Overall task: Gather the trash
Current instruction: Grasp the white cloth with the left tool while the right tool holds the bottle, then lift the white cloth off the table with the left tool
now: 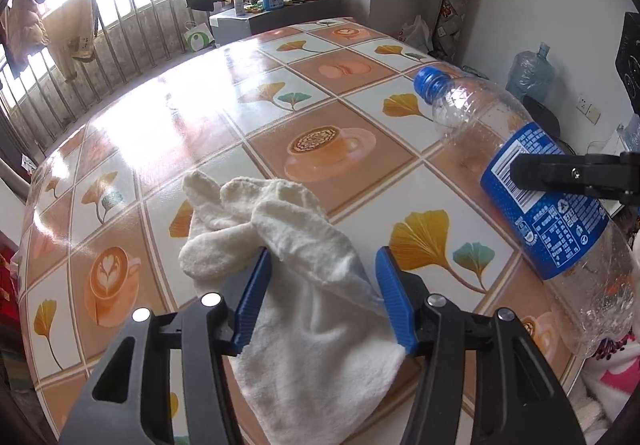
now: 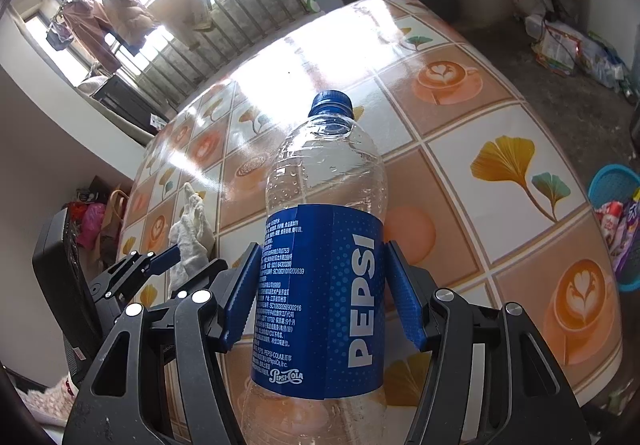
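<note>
The right gripper [image 2: 324, 293] pinches an empty Pepsi bottle [image 2: 320, 285] by its label above the table [image 2: 500, 133], where the slick plastic may slip free, while the left gripper [image 1: 322, 299], spread around a white cloth [image 1: 304, 285], may snag and drag it.

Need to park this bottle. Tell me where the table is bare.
Bare tablecloth lies beyond the white cloth toward the window railing, and between cloth and Pepsi bottle around the coffee-cup tile. The near edge is crowded: the cloth lies between the left gripper fingers.
</note>
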